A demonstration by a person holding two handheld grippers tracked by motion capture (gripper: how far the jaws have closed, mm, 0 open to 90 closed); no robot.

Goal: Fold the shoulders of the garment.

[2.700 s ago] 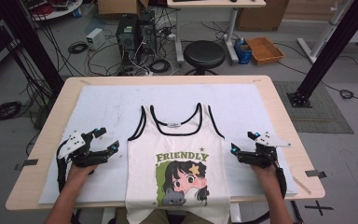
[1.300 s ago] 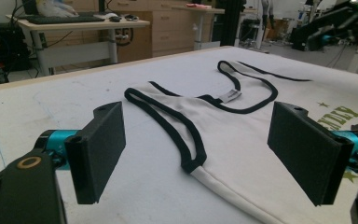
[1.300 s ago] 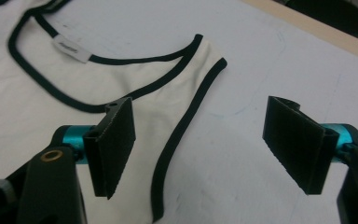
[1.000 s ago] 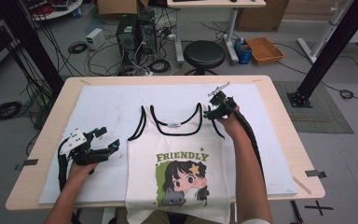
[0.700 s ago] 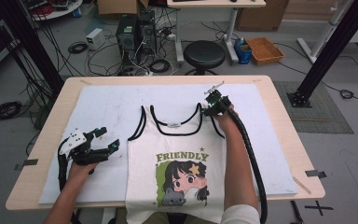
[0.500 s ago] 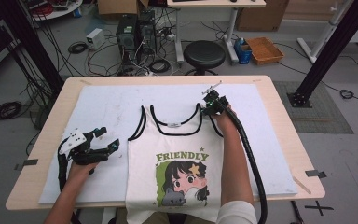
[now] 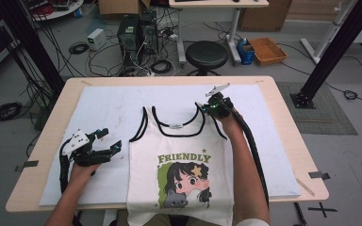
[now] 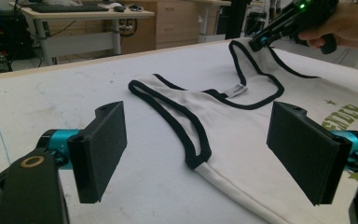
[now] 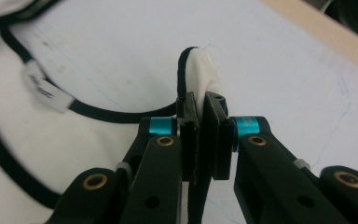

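High view has the whole layout: a white tank top [image 7: 181, 174] lies flat in the middle of the desk [image 7: 283, 117] on a white mat [image 7: 108, 108], its print reading FRIENDLY over a cartoon girl, hem hanging off the near edge at the bottom of the frame. The right hand-held gripper [image 7: 212, 107] sits just right of center in the upper half, right at the shirt's right shoulder strap [image 7: 206, 110], but from up there you can't really tell what the jaws are doing. The right gripper view sorts that out: the jaws have just been closing and are now pinched together on the strap [image 9: 196, 70], with a loop of white fabric and black trim poking up above them in the middle of the frame, plus the neck label [image 9: 44, 88] over at the left. The left hand-held gripper [image 7: 106, 143] sits at the lower left of the high view, on the mat just beside the shirt's left edge. The left gripper view shows its jaws spread wide with nothing between them, the left strap [image 8: 177, 126] lying flat ahead, and the right hand-held gripper [image 8: 284, 23] at the upper right lifting the other strap a bit off the mat.
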